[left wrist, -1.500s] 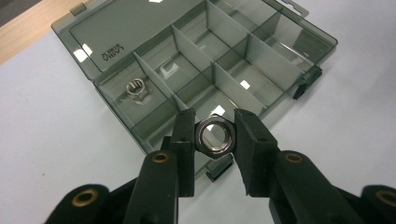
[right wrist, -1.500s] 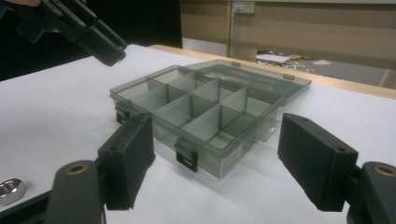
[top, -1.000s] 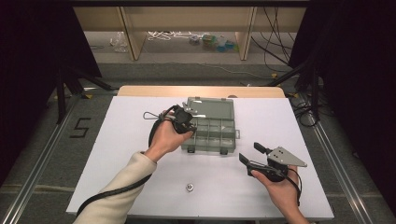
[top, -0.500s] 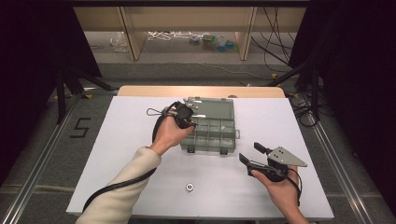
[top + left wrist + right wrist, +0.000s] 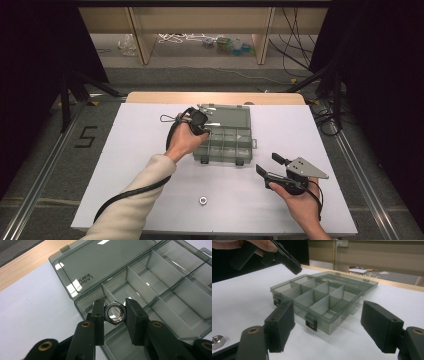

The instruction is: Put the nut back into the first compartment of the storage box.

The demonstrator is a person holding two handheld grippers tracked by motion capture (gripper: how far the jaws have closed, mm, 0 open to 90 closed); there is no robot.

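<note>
Left tongs clench a nut just above the open box, not yet dropped in; right tongs gape empty, a second nut beside them on the table.

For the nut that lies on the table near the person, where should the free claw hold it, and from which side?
The nut lies flat on the white table, hole upward, with bare table around it. The right claw is open; it had best come from straight above and close on two opposite flat sides, since those parallel faces should not slip.
</note>
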